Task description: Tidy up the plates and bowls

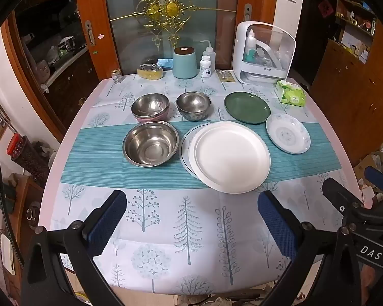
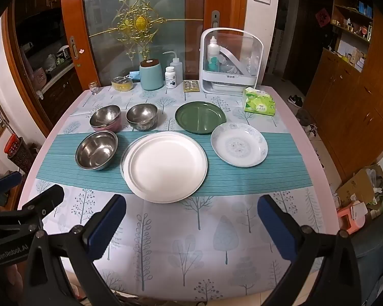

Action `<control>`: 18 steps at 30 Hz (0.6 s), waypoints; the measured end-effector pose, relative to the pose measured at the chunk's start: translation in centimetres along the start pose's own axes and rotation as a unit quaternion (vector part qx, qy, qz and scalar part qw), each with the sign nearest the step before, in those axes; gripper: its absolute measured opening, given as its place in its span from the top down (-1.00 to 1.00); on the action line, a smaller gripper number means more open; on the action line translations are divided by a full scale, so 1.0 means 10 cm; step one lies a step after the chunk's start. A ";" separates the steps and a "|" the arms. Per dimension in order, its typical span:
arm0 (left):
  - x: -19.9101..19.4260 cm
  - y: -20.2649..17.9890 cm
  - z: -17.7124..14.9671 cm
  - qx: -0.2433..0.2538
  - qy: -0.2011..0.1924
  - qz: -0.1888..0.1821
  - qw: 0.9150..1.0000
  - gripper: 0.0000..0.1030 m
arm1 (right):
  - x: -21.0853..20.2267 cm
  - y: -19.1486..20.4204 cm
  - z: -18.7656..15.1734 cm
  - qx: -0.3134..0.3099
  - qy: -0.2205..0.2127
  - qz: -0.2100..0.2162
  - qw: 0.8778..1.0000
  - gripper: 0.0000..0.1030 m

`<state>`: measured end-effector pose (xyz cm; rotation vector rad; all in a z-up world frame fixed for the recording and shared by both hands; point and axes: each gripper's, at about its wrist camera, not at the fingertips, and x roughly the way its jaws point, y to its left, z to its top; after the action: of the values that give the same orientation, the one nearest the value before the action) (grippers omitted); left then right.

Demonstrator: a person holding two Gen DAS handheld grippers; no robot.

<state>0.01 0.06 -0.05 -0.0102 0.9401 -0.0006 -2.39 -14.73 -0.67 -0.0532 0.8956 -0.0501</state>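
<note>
Left tongs (image 1: 191, 219): wide apart, holding nothing, hovering over the near edge of the table (image 1: 166, 242) and tilted down at the dishes; likely a ready pose before any pick.
Right tongs (image 2: 191, 219): equally wide, empty, just beside the left pair, aimed at the plates.
White plate (image 2: 166, 165): centre of the teal stripe, lying off-centre on a rimmed plate (image 2: 122, 160) beneath it, so stacking seems already begun here.
Patterned plate (image 2: 238, 144): alone to the right, apart from the stack.
Green plate (image 2: 200, 117): behind, also alone.
Big bowl (image 2: 96, 150): left of the white plate, upright, empty.
Pink bowl (image 2: 106, 118): behind it; appears to be two nested bowls.
Dark bowl (image 2: 141, 116): beside the pink one, separate.
Grouping: bowls left, plates right, which suits one pair of tongs per side.
Far edge: canister (image 2: 151, 75), bottles, drying box (image 2: 231, 63) and tissues (image 2: 259, 102), well clear of the work.
</note>
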 end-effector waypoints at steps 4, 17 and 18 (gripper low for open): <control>0.00 0.03 -0.01 -0.004 0.006 -0.004 1.000 -0.98 | 0.01 0.00 0.01 0.001 -0.001 0.002 1.000 -1.00; 0.07 -0.01 -0.01 -0.011 0.012 -0.014 1.000 -0.98 | -0.01 -0.03 0.02 0.001 0.000 0.003 1.000 -1.00; 0.07 -0.01 0.00 -0.010 0.012 -0.013 1.000 -0.98 | 0.01 0.00 0.02 0.000 0.000 0.003 1.000 -1.00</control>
<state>0.38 -0.05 -0.64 -0.0411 0.9638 -0.0146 -2.12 -14.76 -0.62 -0.0508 0.8947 -0.0447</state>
